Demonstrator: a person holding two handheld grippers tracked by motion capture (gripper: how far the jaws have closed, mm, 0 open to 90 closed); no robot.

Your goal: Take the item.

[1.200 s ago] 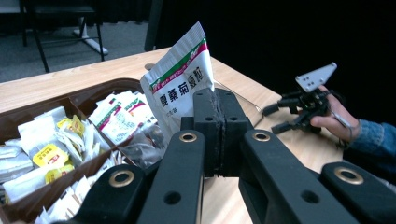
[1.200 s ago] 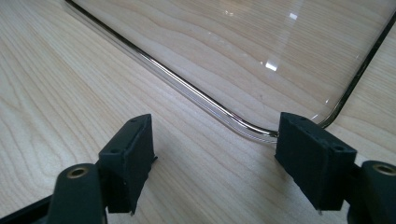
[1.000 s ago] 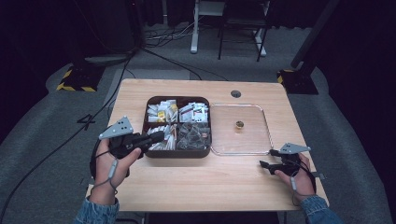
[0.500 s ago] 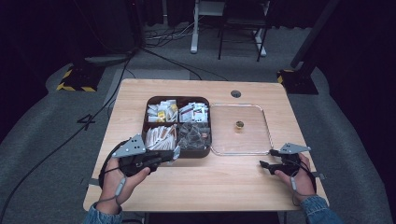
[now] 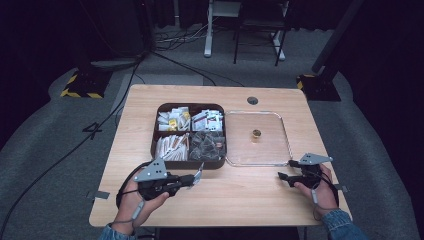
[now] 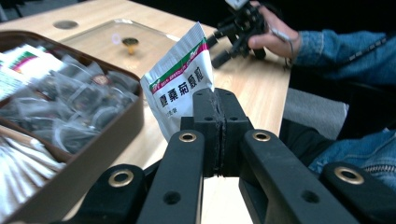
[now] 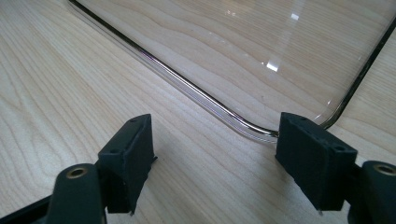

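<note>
Left tongs: left gripper (image 5: 196, 178) was pinching a white sachet (image 6: 180, 88) by its lower edge, jaws pressed together on it, at the near left of the table, just in front of the brown box (image 5: 159, 150).
Right tongs: right gripper (image 7: 212, 156) was spread, nothing between the jaws, resting low at the near right corner of the clear tray (image 7: 243, 122).
Sachet: was upright in the grip, clear of the box, apart from the tray.
Progress: judged early; one sachet was out of the box but not yet set down; the tray held one small round gold item (image 5: 256, 134) and no sachets.
Remaining: judged to be carrying the sachet right to the tray and letting go.
Box: four compartments were well filled with packets.
Surface: pale wooden table (image 5: 235, 195), grommet hole (image 5: 252, 100) at the far edge.
Room: dark, grey carpet, cables, hazard-striped stand bases at far left and right.
</note>
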